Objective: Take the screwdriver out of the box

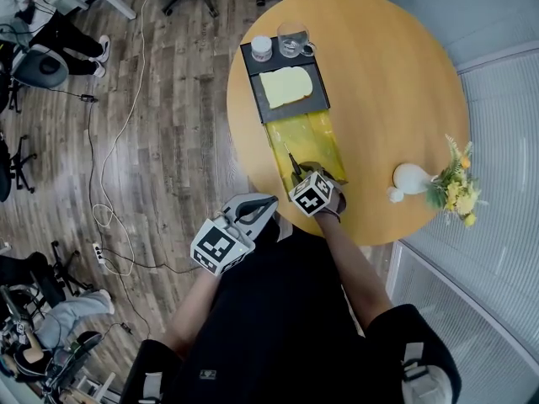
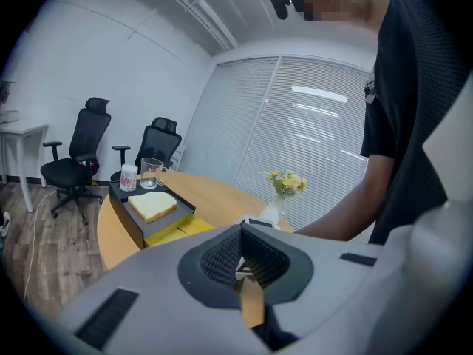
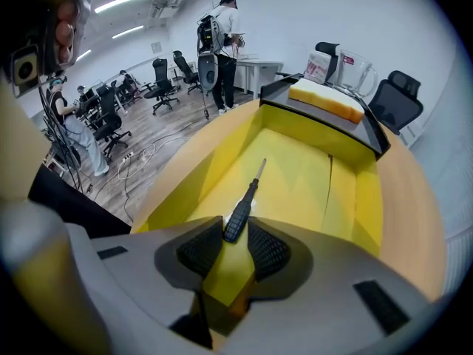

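A black-handled screwdriver (image 1: 291,162) (image 3: 242,207) lies lengthwise in the yellow drawer (image 1: 318,135) (image 3: 314,172), which is pulled out of a black box (image 1: 252,76) (image 3: 369,128) toward me. My right gripper (image 1: 299,175) (image 3: 235,231) points steeply down into the drawer's near end. It is open, with the butt of the handle between its pads and a gap on each side. My left gripper (image 1: 255,209) (image 2: 241,248) hangs off the table's near edge by my body, shut and with nothing in it.
On the black box sit a pale slice of bread (image 1: 286,85), a glass mug (image 1: 294,40) and a small white jar (image 1: 262,48). A white vase (image 1: 411,178) with yellow flowers (image 1: 456,188) stands at the round table's right edge. Office chairs, cables and people are on the floor around.
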Available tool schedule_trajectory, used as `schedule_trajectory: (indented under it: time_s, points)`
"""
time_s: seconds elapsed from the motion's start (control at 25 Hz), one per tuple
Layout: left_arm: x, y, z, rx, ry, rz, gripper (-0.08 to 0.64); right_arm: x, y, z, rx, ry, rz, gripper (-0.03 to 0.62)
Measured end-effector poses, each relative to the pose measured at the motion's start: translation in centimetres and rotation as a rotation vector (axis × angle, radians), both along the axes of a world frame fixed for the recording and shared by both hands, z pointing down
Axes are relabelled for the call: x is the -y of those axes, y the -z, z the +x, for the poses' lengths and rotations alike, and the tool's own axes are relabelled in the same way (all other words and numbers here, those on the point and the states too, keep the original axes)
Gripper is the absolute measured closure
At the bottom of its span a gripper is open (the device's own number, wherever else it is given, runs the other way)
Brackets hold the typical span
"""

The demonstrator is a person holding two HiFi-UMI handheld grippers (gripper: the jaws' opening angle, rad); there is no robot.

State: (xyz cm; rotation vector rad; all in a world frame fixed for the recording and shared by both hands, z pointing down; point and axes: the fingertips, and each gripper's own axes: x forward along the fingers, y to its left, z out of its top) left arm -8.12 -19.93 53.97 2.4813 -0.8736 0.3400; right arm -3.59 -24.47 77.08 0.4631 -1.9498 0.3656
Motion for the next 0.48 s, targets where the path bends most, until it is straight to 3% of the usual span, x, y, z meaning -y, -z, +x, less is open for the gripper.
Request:
schedule_trajectory:
  time_s: [0.48]
  points:
    - [-0.54, 0.42, 0.28, 0.005, -0.015, 0.018, 0.557, 0.42, 0.10, 0.52, 0.009, -0.037, -0.003, 0.528]
